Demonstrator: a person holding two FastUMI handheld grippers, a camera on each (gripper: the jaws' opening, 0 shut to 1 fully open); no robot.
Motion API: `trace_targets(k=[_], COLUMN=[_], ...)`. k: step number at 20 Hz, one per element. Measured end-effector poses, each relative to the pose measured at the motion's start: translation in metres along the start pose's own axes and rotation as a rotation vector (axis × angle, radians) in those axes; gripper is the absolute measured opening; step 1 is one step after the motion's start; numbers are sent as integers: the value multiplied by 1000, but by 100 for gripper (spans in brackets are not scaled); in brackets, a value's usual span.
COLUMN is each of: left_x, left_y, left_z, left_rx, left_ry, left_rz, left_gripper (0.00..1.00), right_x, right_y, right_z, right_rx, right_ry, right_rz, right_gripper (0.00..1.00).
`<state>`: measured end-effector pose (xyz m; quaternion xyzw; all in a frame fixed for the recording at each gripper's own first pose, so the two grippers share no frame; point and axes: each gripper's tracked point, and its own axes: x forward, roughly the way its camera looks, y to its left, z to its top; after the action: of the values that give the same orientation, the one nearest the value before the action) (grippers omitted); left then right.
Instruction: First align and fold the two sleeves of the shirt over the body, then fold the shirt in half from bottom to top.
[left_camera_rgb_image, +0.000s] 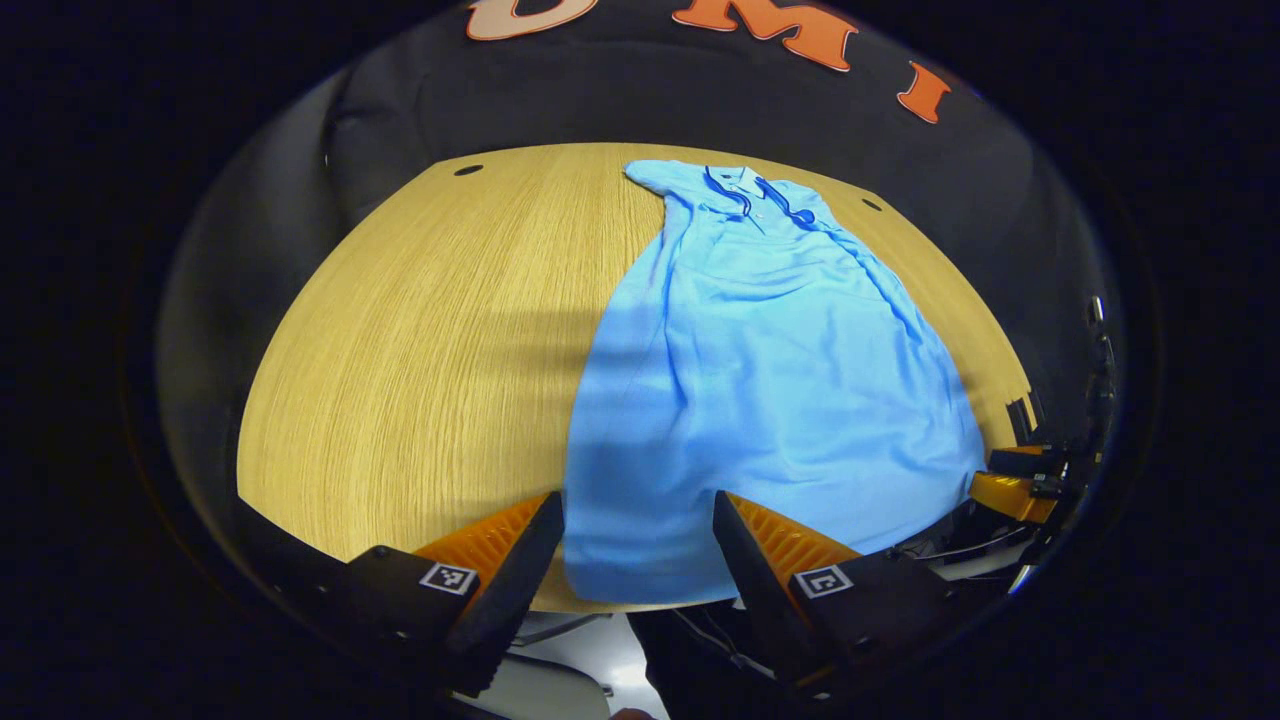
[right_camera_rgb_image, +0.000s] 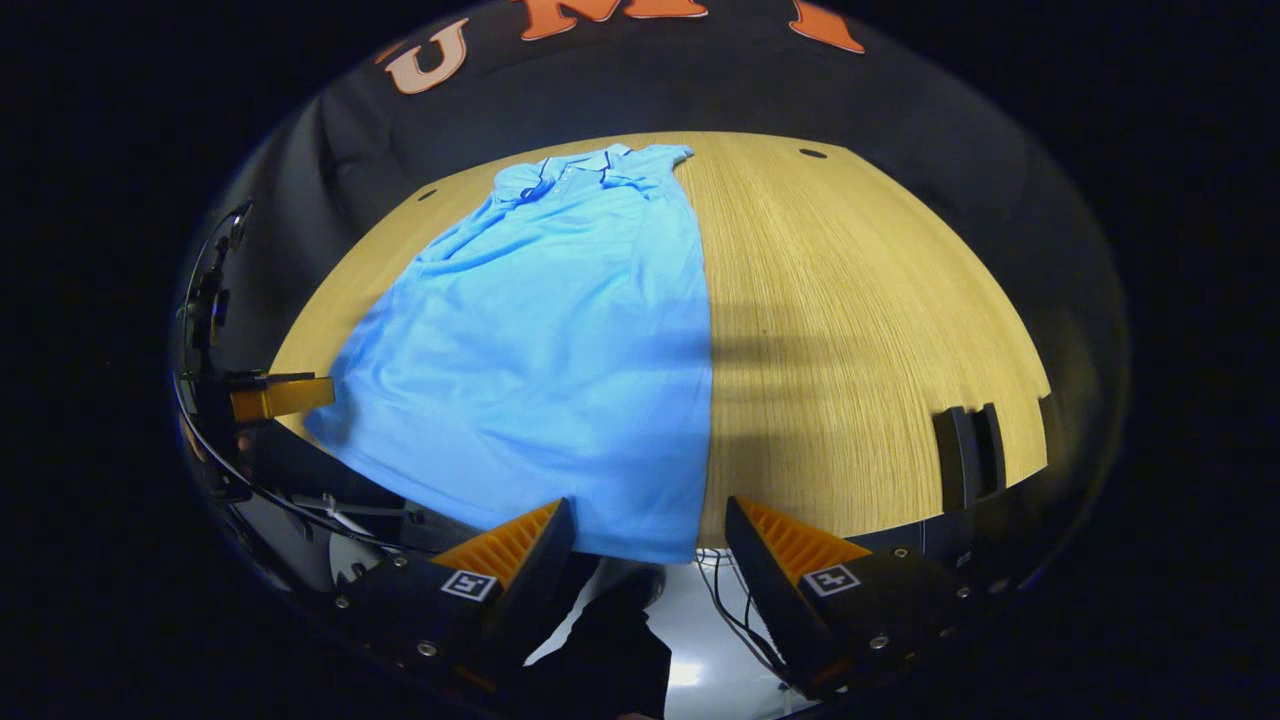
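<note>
Left claw (left_camera_rgb_image: 638, 530) held with fingers apart over the near hem, right claw (right_camera_rgb_image: 648, 535) likewise spread and clamped on nothing, blue polo shirt (left_camera_rgb_image: 770, 380) laid flat on the wooden tabletop (left_camera_rgb_image: 430, 350), sleeves tucked in, collar (left_camera_rgb_image: 755, 190) placed at the far edge.

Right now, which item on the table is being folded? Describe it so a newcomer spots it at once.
Find the wooden table in front of the black cloth wall. On it lies the light blue polo shirt, collar at the far edge, hem nearest both grippers. It is the sole garment there.
</note>
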<state>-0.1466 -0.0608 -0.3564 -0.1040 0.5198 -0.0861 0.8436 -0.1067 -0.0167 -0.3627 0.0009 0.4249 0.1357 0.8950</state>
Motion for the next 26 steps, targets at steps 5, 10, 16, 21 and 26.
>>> trace_targets(k=[5, 10, 16, 21, 26], left_x=[13, 16, 19, -8, -35], left_y=[13, -11, -59, -65, -57], left_z=[0, 3, -2, 28, 66], left_rx=[60, 57, 54, -36, -88], left_ry=[-75, -101, -72, -124, -191], left_rz=[57, 58, 16, -10, -3], left_gripper=[97, 91, 10, 7, 7], right_x=[5, 9, 6, -14, -33], right_y=[-3, -18, -13, -15, -12], right_z=[2, 9, 5, 35, 78], right_rx=[6, 100, 261, 267, 224], right_ry=[-6, -18, 42, -27, -110], right_rz=[-52, -78, -7, 62, 104], right_gripper=[71, 23, 5, 5, 5])
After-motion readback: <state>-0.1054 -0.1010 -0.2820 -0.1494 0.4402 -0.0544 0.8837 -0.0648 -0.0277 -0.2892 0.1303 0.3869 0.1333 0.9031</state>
